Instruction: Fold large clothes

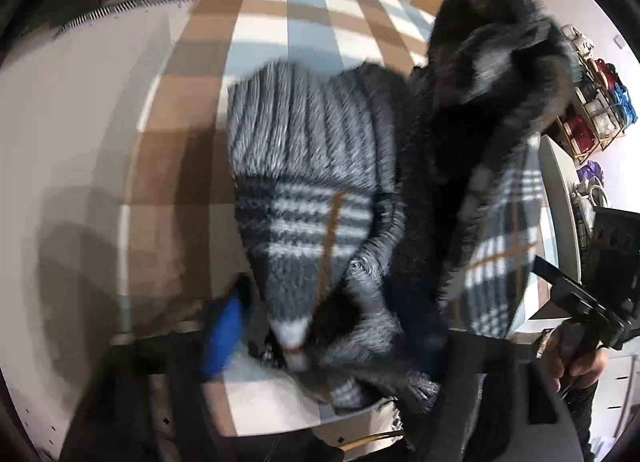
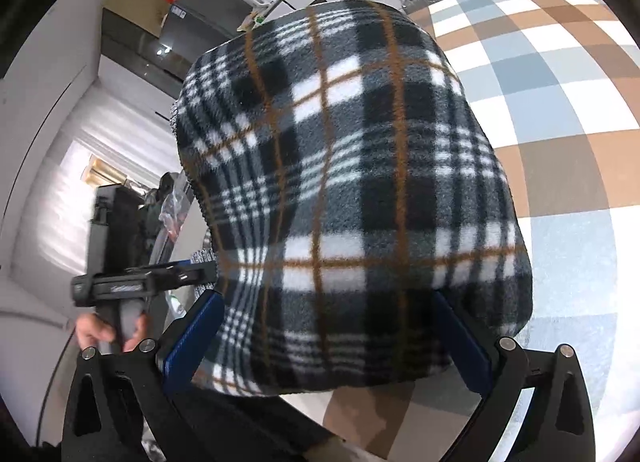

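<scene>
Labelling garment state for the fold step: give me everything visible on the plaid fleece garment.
The plaid fleece garment is fuzzy fleece, checked black, grey and white with thin tan lines; its reverse looks shaggy grey. It lies bunched and partly doubled over on the checked tablecloth. The right gripper has fabric between its blue fingers. In the left wrist view a fold lies between the left gripper fingers, blurred.

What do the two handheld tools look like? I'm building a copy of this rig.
The right tool has two black arms with cut-out slots and round silver bolts, each ending in a flat blue finger. The left tool, blurred in its own view, shows the same blue fingers on black parts. From the right view it has a black bar body on a grey handle.
</scene>
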`<state>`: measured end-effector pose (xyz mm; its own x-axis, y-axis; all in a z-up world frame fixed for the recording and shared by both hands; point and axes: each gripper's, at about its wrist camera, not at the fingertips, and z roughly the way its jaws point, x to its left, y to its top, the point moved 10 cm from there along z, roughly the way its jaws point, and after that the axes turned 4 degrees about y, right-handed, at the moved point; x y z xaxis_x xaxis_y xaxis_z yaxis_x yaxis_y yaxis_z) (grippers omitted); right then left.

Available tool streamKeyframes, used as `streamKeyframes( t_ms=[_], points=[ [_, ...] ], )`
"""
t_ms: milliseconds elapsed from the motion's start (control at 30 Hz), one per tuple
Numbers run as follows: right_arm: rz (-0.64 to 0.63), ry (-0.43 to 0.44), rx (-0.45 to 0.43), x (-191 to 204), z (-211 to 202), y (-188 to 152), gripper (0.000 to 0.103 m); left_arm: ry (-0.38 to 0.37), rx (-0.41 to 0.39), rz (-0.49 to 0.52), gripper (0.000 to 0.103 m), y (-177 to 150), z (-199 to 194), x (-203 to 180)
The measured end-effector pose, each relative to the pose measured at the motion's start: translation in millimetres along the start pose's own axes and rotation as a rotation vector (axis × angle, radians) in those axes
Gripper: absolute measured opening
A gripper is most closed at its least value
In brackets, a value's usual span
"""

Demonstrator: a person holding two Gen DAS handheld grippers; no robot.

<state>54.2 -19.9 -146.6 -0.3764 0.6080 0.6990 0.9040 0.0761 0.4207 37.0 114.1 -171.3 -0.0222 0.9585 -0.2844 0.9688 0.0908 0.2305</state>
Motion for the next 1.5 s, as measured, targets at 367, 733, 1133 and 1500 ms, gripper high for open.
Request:
streamKeyframes(
  t_ms=[367,733,1133,1500],
  points=[
    [-0.220,-0.252,-0.149,71.3,-53.8,100.3,0.103,-0.110,-0.053,0.040,0.024,5.6,10.4,-6.9],
    [-0.168,-0.659,0.253,28.8,50.3,160.5,0.081,-0.147,-0.090,0.032,0.024,6.5,7.7,3.9],
    [-0.388,-0.548,0.006,80.9,-1.2,137.5,0.019,-0.232,-0.070,0.038,0.024,34.3,17.4,-1.2],
    [-0.389,-0.398,0.062,134.4,42.8,98.3,0.019,-0.297,-0.062,0.016,0.024,50.1,14.8,4.4]
  ],
)
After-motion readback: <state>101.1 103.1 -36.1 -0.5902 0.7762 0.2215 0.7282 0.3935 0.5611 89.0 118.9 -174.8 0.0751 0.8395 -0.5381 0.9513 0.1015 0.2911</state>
